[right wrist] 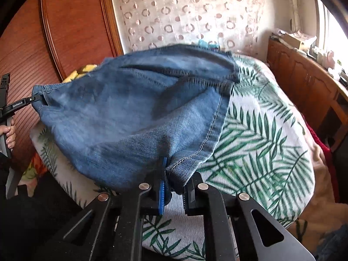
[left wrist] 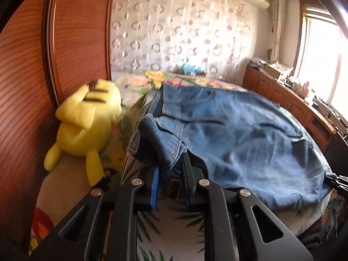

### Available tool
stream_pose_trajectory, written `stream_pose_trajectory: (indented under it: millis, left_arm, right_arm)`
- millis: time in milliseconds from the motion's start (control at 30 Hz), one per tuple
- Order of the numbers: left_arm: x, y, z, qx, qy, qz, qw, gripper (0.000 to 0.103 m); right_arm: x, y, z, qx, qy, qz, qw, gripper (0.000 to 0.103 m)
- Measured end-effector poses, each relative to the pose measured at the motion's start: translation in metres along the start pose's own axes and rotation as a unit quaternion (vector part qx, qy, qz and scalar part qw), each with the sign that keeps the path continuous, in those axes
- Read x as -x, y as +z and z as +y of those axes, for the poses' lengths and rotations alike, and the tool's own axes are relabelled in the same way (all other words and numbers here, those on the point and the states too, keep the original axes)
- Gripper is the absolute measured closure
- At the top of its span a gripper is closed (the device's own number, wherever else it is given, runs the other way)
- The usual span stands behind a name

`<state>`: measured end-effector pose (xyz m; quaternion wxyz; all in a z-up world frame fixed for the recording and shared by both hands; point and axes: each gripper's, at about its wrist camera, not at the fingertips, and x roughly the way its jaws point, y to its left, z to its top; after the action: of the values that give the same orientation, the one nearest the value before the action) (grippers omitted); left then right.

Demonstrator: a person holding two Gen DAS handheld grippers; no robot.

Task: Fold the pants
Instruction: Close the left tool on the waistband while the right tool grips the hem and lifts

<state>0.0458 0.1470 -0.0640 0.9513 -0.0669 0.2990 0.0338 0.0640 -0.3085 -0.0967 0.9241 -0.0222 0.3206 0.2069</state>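
Left wrist view: the left gripper (left wrist: pixel 169 169) has its fingers pinched on a bunched edge of the jeans (left wrist: pixel 228 130), near the waist end by the look of the seams.
Right wrist view: the right gripper (right wrist: pixel 174 184) is clamped on a stitched hem corner of the same jeans (right wrist: pixel 121 117).
Between the claws: the denim hangs stretched from one pinch to the other, lifted over the leaf-print bedcover (right wrist: pixel 261 134); its far part seems to rest on the bed.
How it handles: soft and floppy yet fairly heavy for cloth, so it likely sags in the middle; not slippery, not fragile.
Where to hold: thick seams and hems give the firmest bite; a single thin layer might slide out.
Nearby: a yellow plush toy (left wrist: pixel 87 128) lies just beside the jeans against the wooden wardrobe (left wrist: pixel 32 76).
Blur: both views are smeared, so fine folds are hard to read.
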Motion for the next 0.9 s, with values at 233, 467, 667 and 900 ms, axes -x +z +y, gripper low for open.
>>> stream_pose_trajectory:
  millis: [233,467,667,900]
  left_arm:
    - [0.004,0.029,-0.016,-0.015,-0.006,-0.029,0.9994,0.085]
    - [0.009,0.047,-0.022,-0.010,-0.012,-0.053,0.9985,0.086]
    - [0.011,0.060,-0.026,-0.014,-0.014,-0.066,0.9976,0.086]
    - [0.009,0.065,-0.028,-0.014,-0.016,-0.068,0.9974,0.086]
  right_arm:
    - [0.024,0.022,0.004,0.012,-0.010,-0.048,0.999,0.092]
    - [0.044,0.042,0.001,0.019,-0.020,-0.088,0.996,0.092]
    - [0.050,0.051,-0.003,0.030,-0.035,-0.113,0.993,0.094]
    - [0.039,0.053,0.003,0.041,-0.042,-0.121,0.991,0.095]
